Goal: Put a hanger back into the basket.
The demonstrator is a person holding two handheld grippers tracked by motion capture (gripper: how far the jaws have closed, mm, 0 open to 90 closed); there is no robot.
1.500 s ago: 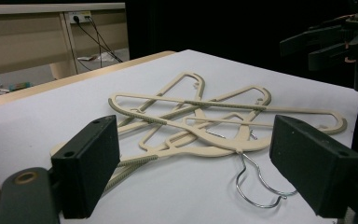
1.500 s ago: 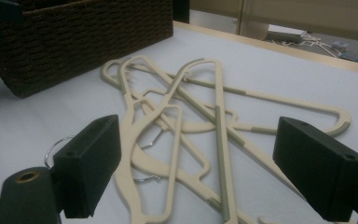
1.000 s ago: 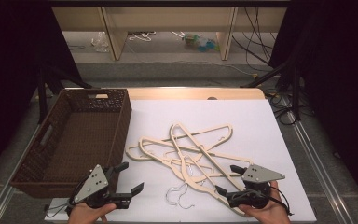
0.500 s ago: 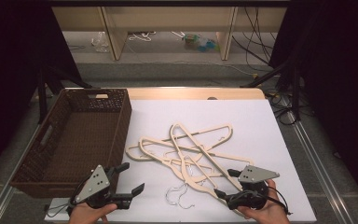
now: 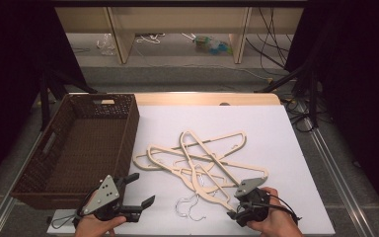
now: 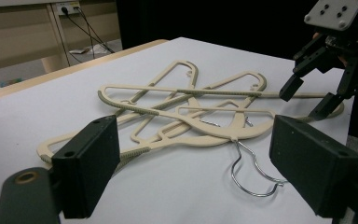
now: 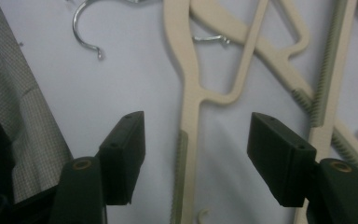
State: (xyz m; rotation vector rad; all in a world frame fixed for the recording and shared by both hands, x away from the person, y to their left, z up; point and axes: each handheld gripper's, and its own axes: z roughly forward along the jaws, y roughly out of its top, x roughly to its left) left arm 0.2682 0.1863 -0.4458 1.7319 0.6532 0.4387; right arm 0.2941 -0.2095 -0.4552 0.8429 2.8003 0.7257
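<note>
- Now the right gripper (image 5: pixel 238 211) sits lower and closer to the pile of hangers (image 5: pixel 202 160) than it did a second ago; in the high view it has tipped down toward the near-right end of the tangle, with the person's hand wrapped behind it.
- Its jaws stand wide apart and hold nothing. In the right gripper view, one cream hanger arm (image 7: pixel 186 116) runs straight up the gap between them, its ribbed grip strip lying at the level of the pads, so the claw appears lined up astride that arm.
- Just ahead of that claw and to its left lies a metal hook (image 7: pixel 86 28) on the white table (image 7: pixel 135 79); further hanger limbs cross to its right.
- The left gripper (image 5: pixel 133 194) has barely shifted. Its jaws are also spread and empty, and it hovers at the near edge, with the pile ahead of it and to its right, and a wire hook (image 6: pixel 251 172) lying between its pads from its own camera.
- Beside the left claw, on its left, stands the brown wicker basket (image 5: pixel 49 163), with no hanger showing inside it.
- My reading: the right hand's descent marks the start of a first pick. Closing on the straddled arm looks like the next move, though the tangle may drag neighbouring hangers along.
</note>
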